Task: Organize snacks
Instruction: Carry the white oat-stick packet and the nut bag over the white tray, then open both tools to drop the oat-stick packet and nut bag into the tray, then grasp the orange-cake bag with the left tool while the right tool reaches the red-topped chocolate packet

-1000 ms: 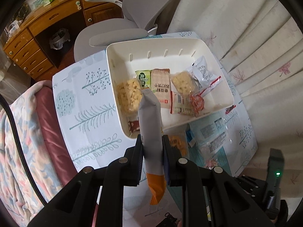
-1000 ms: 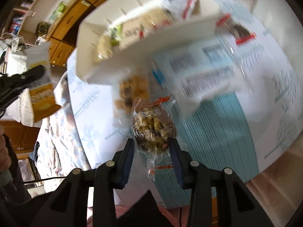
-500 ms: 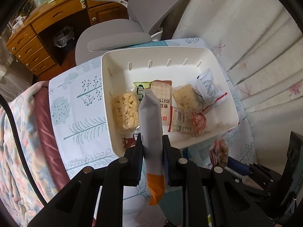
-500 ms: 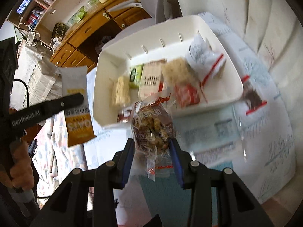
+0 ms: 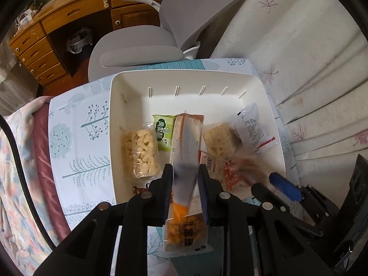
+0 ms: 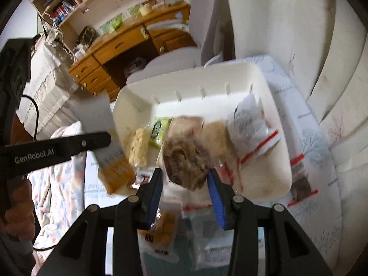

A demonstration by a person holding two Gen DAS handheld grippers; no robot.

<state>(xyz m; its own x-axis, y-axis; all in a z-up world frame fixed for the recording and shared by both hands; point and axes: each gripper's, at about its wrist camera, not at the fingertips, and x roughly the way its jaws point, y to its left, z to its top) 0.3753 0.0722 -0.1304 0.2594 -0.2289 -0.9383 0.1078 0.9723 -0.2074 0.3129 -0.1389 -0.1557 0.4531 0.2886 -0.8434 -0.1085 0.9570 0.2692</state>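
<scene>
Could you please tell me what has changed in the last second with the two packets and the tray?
Both grippers came over the white tray, and their jaws are opening. The left gripper is letting its grey-and-orange packet slip down; the right gripper is dropping its nut packet, which looks loose. The snacks in the tray stayed put.

Bright daylight, glaring on the tray's [image 5: 264, 85] far wall and the curtain [image 5: 299, 46]; dim under the desk [image 5: 76, 18]. Fisheye bending and black corners. Motion blur on both packets [image 5: 185, 151] [image 6: 186, 163], heavier in right view
</scene>
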